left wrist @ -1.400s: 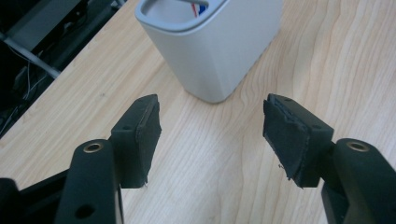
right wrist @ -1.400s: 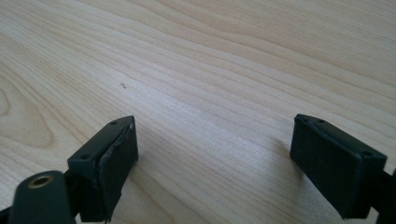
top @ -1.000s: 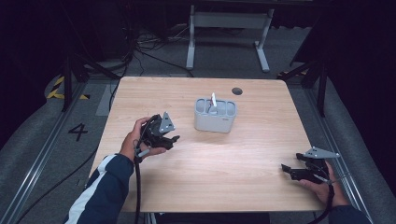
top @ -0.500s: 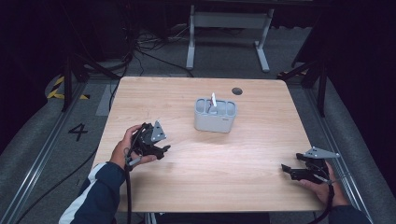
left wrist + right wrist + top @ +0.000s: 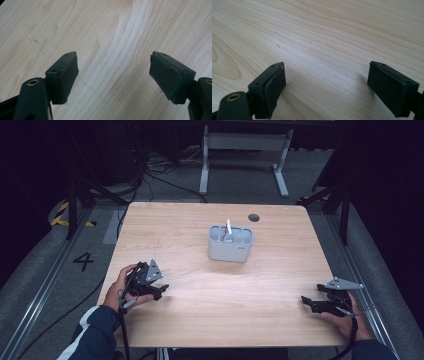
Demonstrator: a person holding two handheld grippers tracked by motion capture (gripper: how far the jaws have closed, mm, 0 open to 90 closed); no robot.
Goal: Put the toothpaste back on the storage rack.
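Over the wooden table (image 5: 200, 315): left gripper (image 5: 161, 289) near the front-left edge, jaws just widened, nothing between; right gripper (image 5: 306, 302) front-right, jaws apart, empty; grey holder (image 5: 230, 247) mid-table, well apart from both.

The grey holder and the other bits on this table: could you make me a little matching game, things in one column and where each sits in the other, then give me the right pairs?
Things:
1. grey holder
2. left gripper
3. right gripper
4. small dark round spot

Places:
A. near the table's right front corner, jaws open and empty
B. middle of the table, a white stick standing in it
C. flat on the tabletop behind the holder, toward the far edge
D. near the table's left front edge, jaws open over bare wood

Pairs: 1-B, 2-D, 3-A, 4-C
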